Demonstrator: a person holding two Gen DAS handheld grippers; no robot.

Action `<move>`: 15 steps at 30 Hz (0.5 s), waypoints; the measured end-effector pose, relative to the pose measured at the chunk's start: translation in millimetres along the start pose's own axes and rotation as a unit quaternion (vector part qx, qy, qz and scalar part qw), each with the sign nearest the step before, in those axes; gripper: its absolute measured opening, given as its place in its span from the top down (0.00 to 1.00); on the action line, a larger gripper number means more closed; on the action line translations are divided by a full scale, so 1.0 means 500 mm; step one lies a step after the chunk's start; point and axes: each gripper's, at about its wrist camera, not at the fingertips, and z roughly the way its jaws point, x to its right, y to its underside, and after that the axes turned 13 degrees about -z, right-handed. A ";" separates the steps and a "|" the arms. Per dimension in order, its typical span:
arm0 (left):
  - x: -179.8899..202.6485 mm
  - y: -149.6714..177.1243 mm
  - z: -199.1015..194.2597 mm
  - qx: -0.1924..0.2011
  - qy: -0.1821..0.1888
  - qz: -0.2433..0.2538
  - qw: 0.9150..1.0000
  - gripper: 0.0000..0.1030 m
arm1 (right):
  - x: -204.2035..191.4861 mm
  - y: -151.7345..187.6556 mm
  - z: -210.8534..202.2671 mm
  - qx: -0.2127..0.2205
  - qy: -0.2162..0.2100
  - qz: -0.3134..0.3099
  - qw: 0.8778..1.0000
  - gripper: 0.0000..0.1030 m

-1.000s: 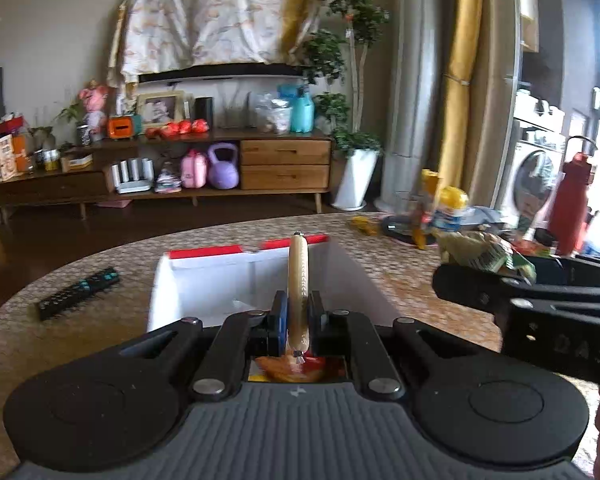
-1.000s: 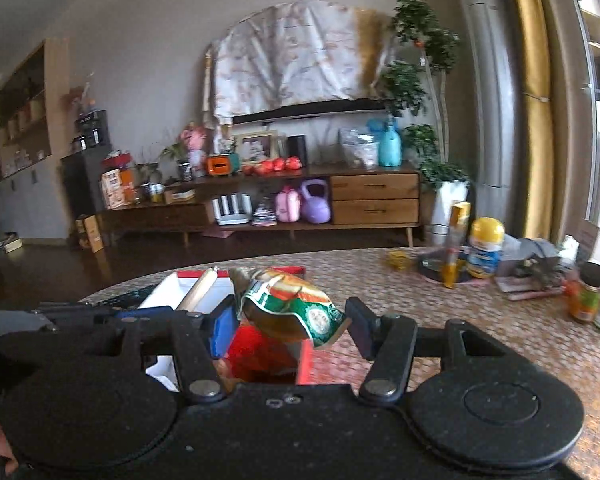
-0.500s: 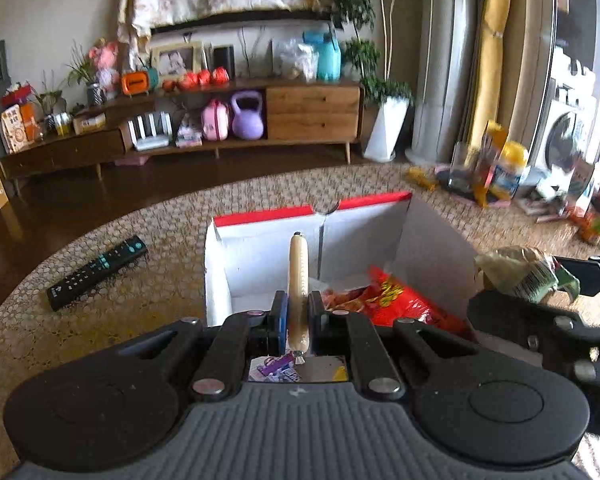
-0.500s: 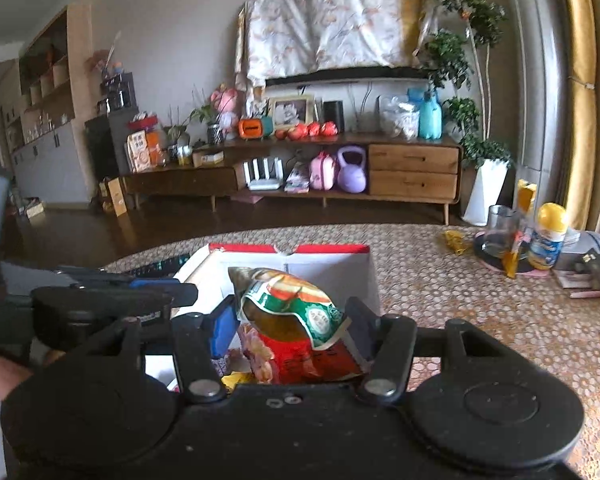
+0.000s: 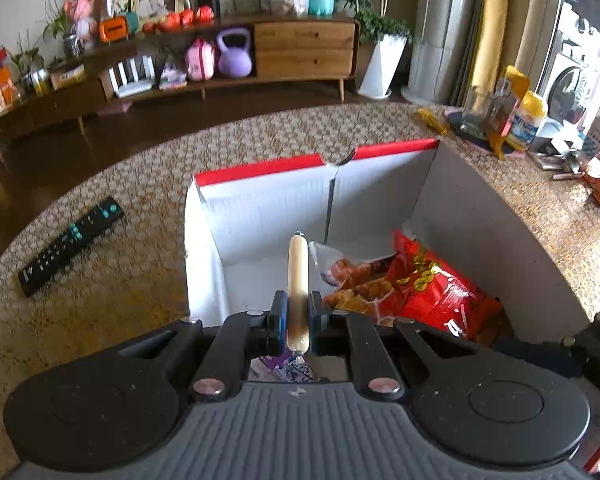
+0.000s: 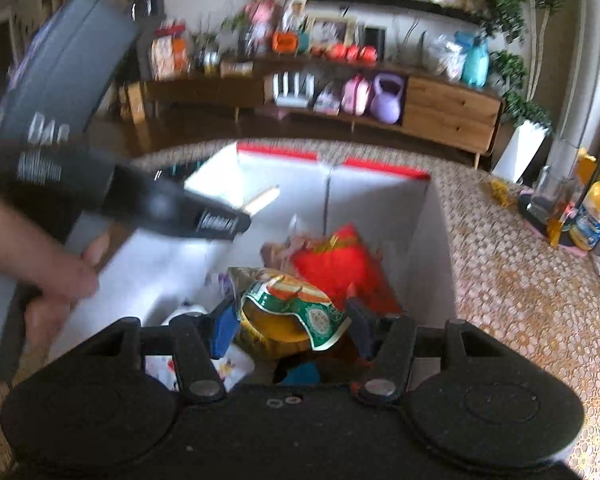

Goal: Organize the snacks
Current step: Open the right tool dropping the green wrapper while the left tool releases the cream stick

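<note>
A white cardboard box with red flaps (image 5: 260,204) stands open on the table; it also shows in the right wrist view (image 6: 372,200). My left gripper (image 5: 298,316) is shut on a tan sausage stick (image 5: 298,276) and holds it over the box's left half. A red snack bag (image 5: 432,288) lies inside on the right. My right gripper (image 6: 288,324) is shut on a green and yellow snack packet (image 6: 292,308) above the box interior, over the red bag (image 6: 340,264). The left gripper's body (image 6: 120,184) shows at the left in the right wrist view.
A black remote (image 5: 70,246) lies on the woven tabletop left of the box. A glass, bottles and small items (image 5: 512,120) crowd the table's far right. A purple packet (image 5: 288,368) lies in the box under my left gripper. A sideboard stands across the room.
Both grippers have risen and tilted downward over the box, so its interior and the red bag now show fully. Both still hold their snacks.
</note>
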 end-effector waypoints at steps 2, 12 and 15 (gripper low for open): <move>0.001 0.000 0.003 0.000 -0.003 0.003 1.000 0.90 | -0.012 0.001 0.009 -0.013 -0.001 -0.010 1.000 0.45; 0.010 -0.005 0.006 -0.003 -0.014 0.004 1.000 0.90 | -0.022 0.011 0.035 -0.039 -0.003 -0.017 0.999 0.45; 0.012 -0.005 0.006 -0.006 -0.021 0.002 1.000 0.90 | -0.020 0.012 0.036 -0.040 0.003 -0.015 0.999 0.40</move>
